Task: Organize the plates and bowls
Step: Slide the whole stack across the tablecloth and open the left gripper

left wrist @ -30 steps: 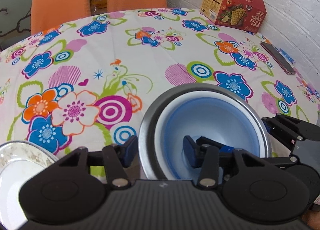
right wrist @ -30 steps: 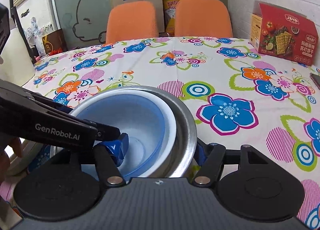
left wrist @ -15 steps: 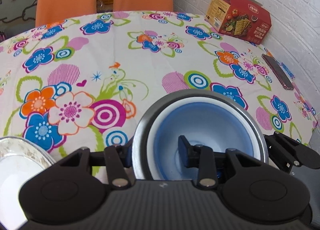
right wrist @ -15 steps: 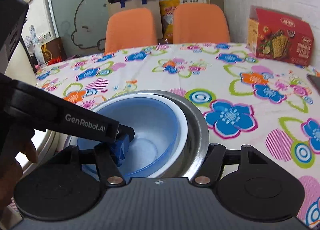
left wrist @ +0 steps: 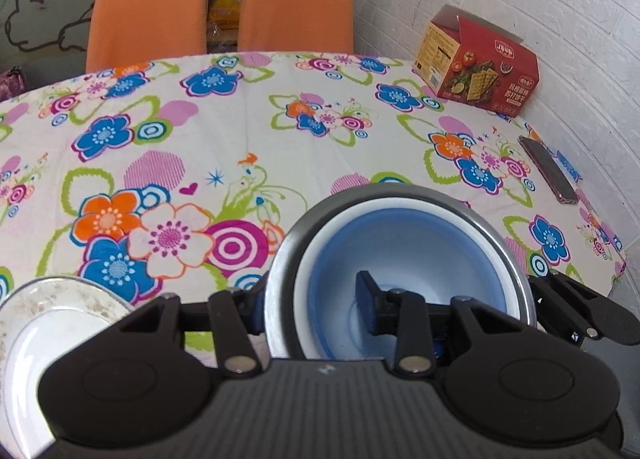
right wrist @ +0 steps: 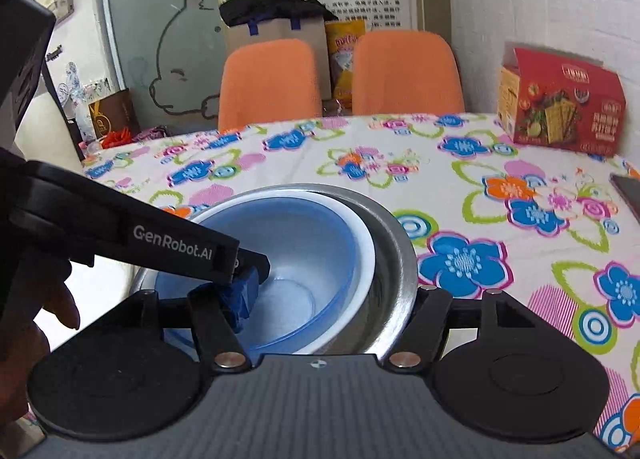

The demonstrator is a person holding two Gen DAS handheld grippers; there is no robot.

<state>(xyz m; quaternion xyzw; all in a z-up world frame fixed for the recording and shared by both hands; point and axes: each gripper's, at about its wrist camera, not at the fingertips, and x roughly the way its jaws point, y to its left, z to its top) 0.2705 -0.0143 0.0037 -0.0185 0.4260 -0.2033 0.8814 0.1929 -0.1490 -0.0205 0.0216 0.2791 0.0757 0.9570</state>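
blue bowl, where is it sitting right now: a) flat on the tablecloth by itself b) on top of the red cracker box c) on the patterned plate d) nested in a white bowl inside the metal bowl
d: the blue bowl sits inside a white bowl, whose rim rings it, and both lie within the metal bowl, which the left gripper and the right gripper each straddle at the rim.
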